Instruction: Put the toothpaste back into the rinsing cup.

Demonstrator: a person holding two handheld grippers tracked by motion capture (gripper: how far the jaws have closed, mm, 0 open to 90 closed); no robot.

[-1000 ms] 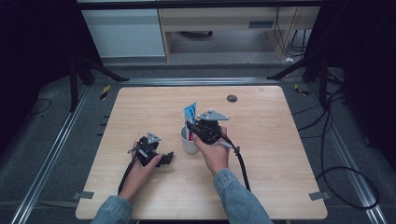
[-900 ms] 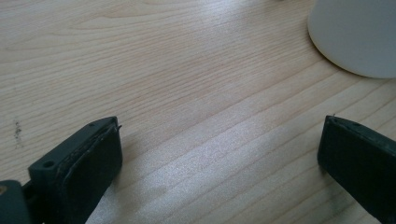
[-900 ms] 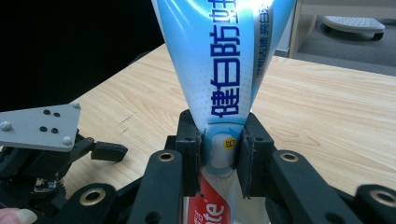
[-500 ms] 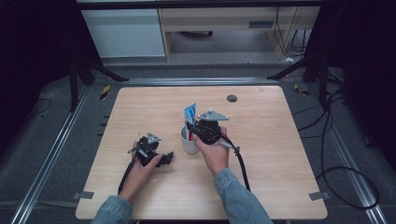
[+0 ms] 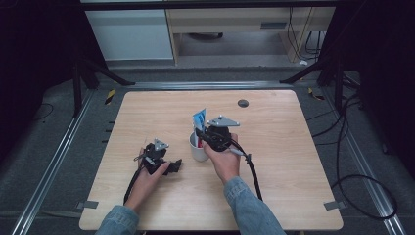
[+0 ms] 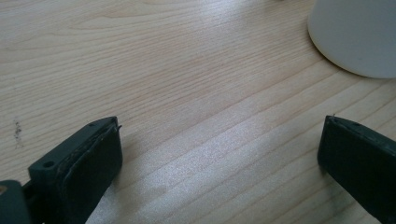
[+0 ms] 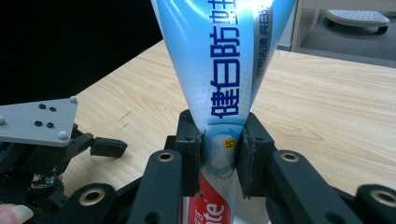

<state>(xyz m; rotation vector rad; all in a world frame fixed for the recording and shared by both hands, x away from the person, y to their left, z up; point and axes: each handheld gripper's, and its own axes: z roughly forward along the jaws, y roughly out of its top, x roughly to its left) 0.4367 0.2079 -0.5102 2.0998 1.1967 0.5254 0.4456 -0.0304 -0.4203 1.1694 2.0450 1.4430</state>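
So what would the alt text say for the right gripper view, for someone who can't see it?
Two black jaws of the right gripper clamp a blue-and-white toothpaste tube standing upright over a pale wooden table. The left gripper, with its grey three-cornered plate, sits at lower left.

Surface [image 5: 293, 161] open at 12, 3 and 9 o'clock; mid-board blocked by white cup [image 5: 198, 149] with upright toothpaste tube [image 5: 198, 120], small dark disc [image 5: 242, 103] near far edge.

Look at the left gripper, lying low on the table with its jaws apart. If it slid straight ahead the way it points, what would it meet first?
Probably the white cup, up and to the right in the left gripper view. Bare wooden table lies between; depth is unclear, so it might just pass beside it.
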